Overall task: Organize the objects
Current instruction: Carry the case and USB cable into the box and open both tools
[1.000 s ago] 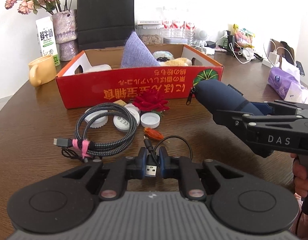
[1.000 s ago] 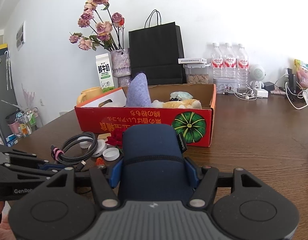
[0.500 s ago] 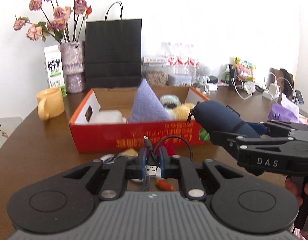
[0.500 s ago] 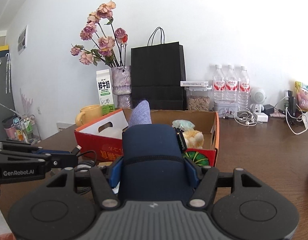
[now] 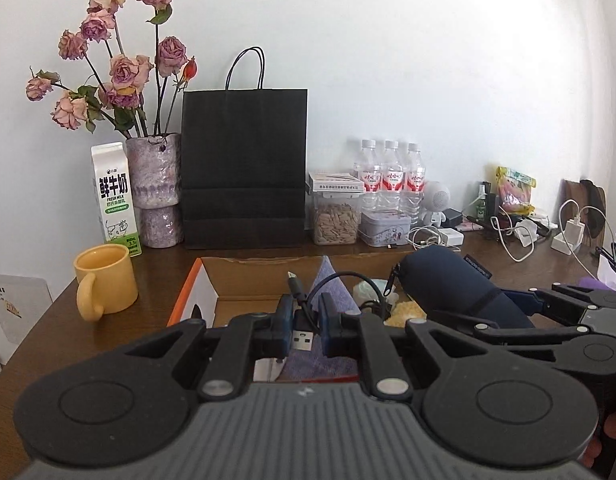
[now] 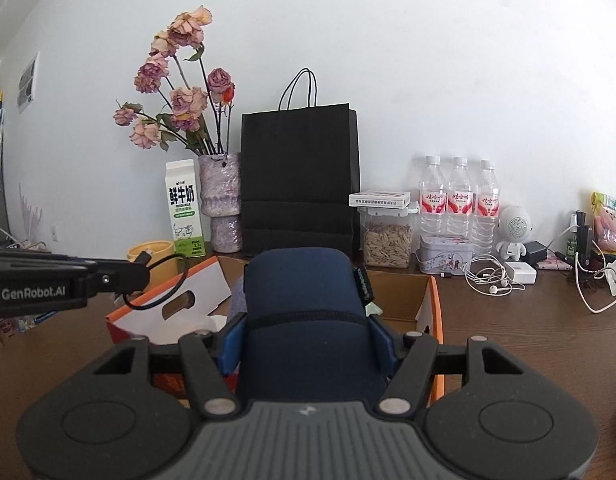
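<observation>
My left gripper [image 5: 304,326] is shut on a short black USB cable [image 5: 302,334], its silver plug between the blue pads and its thin loop arching forward. It hangs over the open red cardboard box [image 5: 244,270], which holds a lilac cloth [image 5: 328,276] and soft items. My right gripper [image 6: 306,338] is shut on a navy zip pouch [image 6: 304,304], held over the same box [image 6: 422,300]. In the left wrist view the pouch [image 5: 452,280] and right gripper [image 5: 460,312] sit at the right. The left gripper [image 6: 136,270] shows at the left of the right wrist view.
A yellow mug [image 5: 104,284], milk carton [image 5: 116,198], vase of dried roses [image 5: 158,192] and black paper bag [image 5: 244,168] stand behind the box. Water bottles [image 6: 460,200], a seed jar [image 6: 386,240], a tin, earphones [image 6: 488,276] and chargers crowd the back right.
Both grippers rose and moved forward from the table in front of the box to above its opening, still carrying the cable and the pouch. The coiled cable and caps dropped out of view.
</observation>
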